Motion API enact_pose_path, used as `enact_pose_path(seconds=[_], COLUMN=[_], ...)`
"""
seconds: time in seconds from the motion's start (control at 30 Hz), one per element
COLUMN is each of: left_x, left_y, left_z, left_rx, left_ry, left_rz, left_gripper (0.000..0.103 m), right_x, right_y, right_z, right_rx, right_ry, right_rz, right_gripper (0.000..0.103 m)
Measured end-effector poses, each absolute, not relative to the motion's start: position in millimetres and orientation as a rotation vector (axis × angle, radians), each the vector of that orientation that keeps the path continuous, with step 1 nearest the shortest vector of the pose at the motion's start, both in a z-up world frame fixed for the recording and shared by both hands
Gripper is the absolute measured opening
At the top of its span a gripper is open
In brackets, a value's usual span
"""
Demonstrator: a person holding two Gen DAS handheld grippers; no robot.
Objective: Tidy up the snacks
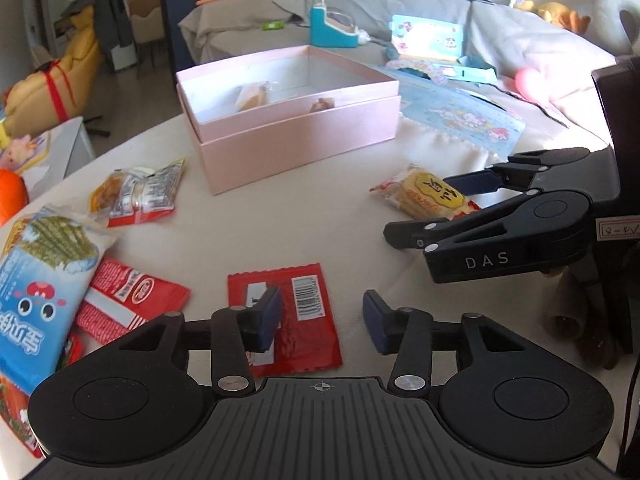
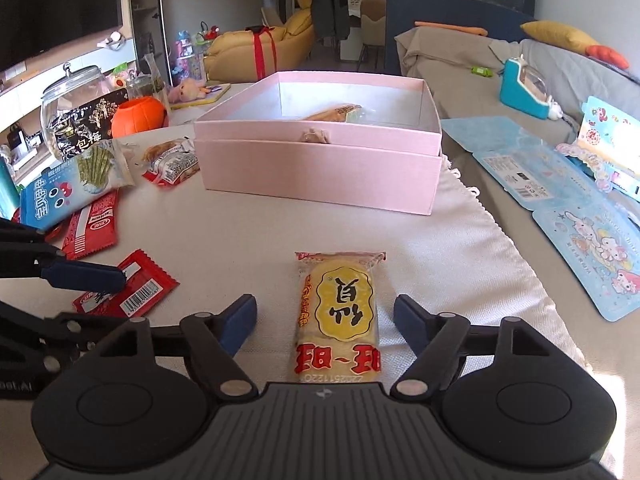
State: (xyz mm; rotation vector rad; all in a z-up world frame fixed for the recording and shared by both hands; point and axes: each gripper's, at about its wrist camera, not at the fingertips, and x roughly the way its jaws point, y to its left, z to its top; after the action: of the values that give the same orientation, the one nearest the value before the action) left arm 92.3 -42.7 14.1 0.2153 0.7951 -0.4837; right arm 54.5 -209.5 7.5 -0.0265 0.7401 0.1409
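Note:
An open pink box [image 1: 296, 132] [image 2: 320, 164] stands on the cloth-covered table with a couple of wrapped snacks inside. My left gripper [image 1: 322, 320] is open, its fingers low over a red snack packet [image 1: 304, 328] [image 2: 136, 292]. My right gripper [image 2: 324, 320] is open, its fingers on either side of a yellow rice-cracker pack [image 2: 338, 312] [image 1: 428, 196] lying flat. The right gripper also shows in the left wrist view [image 1: 432, 208], and the left gripper's fingers in the right wrist view [image 2: 86, 274].
More snacks lie at the table's left: a blue seaweed bag [image 1: 36, 280] [image 2: 72, 188], red packets [image 1: 128, 300] [image 2: 92, 228] and a clear-wrapped snack [image 1: 140, 192] [image 2: 172, 160]. A glass jar [image 2: 76, 104] and an orange pumpkin pot [image 2: 138, 116] stand beyond. Sofa with toys to the right.

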Motion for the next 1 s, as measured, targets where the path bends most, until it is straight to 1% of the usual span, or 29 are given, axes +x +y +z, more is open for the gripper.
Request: enact_pose_path(seconds=[0.13,0.17,0.27,0.33,0.37,0.4,0.43,0.47,0.53,0.67,0.93,0.97,1.0], left_x=[95,97,100,100,100,100,101,102,103,103,104,104,103], left_y=[-39,-37,-26,-22,-22,-23,-24,-24,-25,-18,-5,-7,-8], left_z=[14,13,12,13,13,13,12,12,11,15,8,8,8], left_rx=[0.238,0.257,0.245,0.223,0.223,0.221,0.212,0.197,0.164,0.131,0.130,0.129,0.127], left_ry=[0.791,0.795,0.799,0.807,0.809,0.810,0.812,0.816,0.825,0.815,0.846,0.839,0.832], left_rz=[-0.460,-0.429,-0.388,-0.401,-0.408,-0.417,-0.429,-0.447,-0.476,-0.459,-0.401,-0.408,-0.419], left_gripper=[0.050,0.052,0.052,0.050,0.054,0.061,0.065,0.076,0.085,0.079,0.079,0.076,0.067], right_x=[54,54,54,54,54,54,54,54,54,54,55,55,55], right_y=[-210,-210,-210,-211,-210,-210,-210,-210,-210,-210,-208,-208,-208], right_z=[8,8,7,7,7,7,7,7,7,7,6,6,6], right_rx=[-0.024,-0.025,-0.023,-0.018,-0.017,-0.017,-0.020,-0.022,-0.023,-0.023,-0.024,-0.024,-0.023], right_ry=[0.740,0.740,0.740,0.741,0.741,0.742,0.742,0.742,0.743,0.744,0.746,0.746,0.745], right_rz=[0.137,0.135,0.128,0.126,0.127,0.128,0.128,0.128,0.125,0.120,0.122,0.122,0.122], right_gripper=[0.078,0.079,0.081,0.082,0.082,0.083,0.083,0.083,0.084,0.086,0.087,0.087,0.087])
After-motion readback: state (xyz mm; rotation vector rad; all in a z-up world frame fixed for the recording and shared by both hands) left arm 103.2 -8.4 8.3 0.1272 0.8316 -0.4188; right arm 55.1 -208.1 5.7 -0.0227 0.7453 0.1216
